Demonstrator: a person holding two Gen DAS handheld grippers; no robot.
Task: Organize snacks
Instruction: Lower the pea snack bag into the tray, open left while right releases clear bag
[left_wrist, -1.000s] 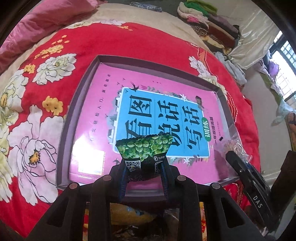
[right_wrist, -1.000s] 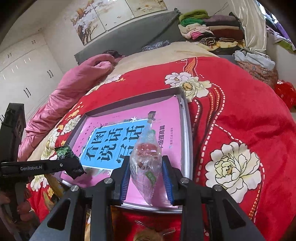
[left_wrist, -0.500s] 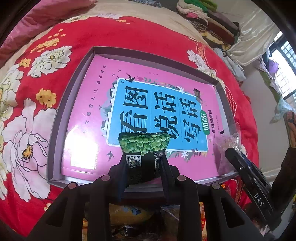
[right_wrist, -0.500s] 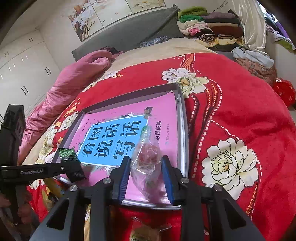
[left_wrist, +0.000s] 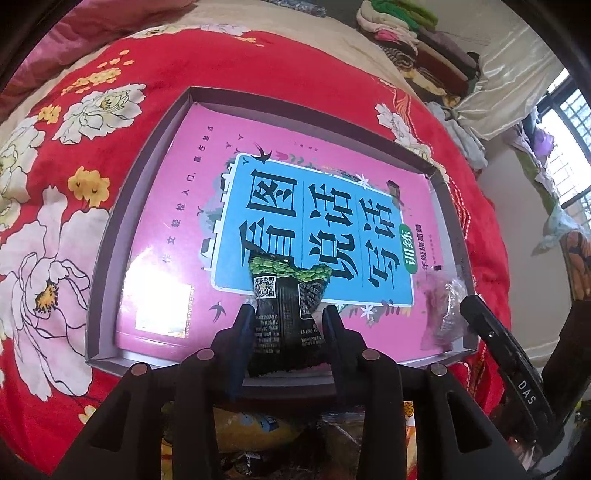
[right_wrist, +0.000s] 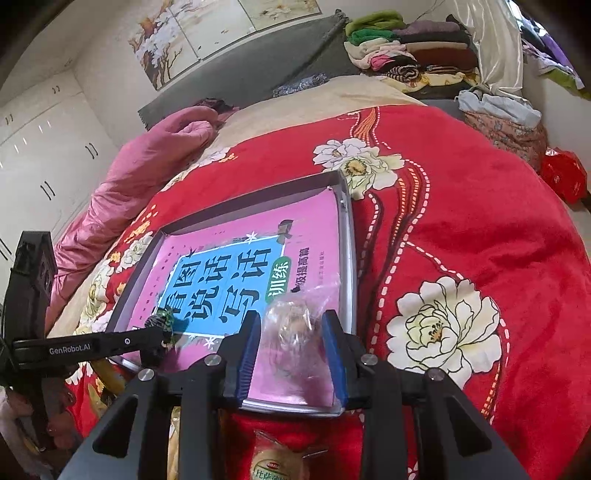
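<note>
A shallow grey tray (left_wrist: 110, 236) lined with a pink and blue book cover lies on the red flowered bedspread. My left gripper (left_wrist: 288, 317) is open; the green and black pea snack packet (left_wrist: 284, 314) lies between its fingers on the tray's near edge. My right gripper (right_wrist: 291, 325) is open; the clear wrapped snack (right_wrist: 295, 325) lies between its fingers in the tray's near right corner (right_wrist: 347, 258). The clear snack also shows in the left wrist view (left_wrist: 443, 317), beside the right gripper's finger (left_wrist: 495, 343).
More snack packets lie on the bedspread below the tray: a yellow one (left_wrist: 251, 428) and a round pastry packet (right_wrist: 277, 461). A pink quilt (right_wrist: 147, 170) lies at the bed's far left. Folded clothes (right_wrist: 406, 51) are piled behind the bed.
Both grippers have lowered to the tray and opened. The green packet and the clear snack, held before, now rest on the tray between the spread fingers.
</note>
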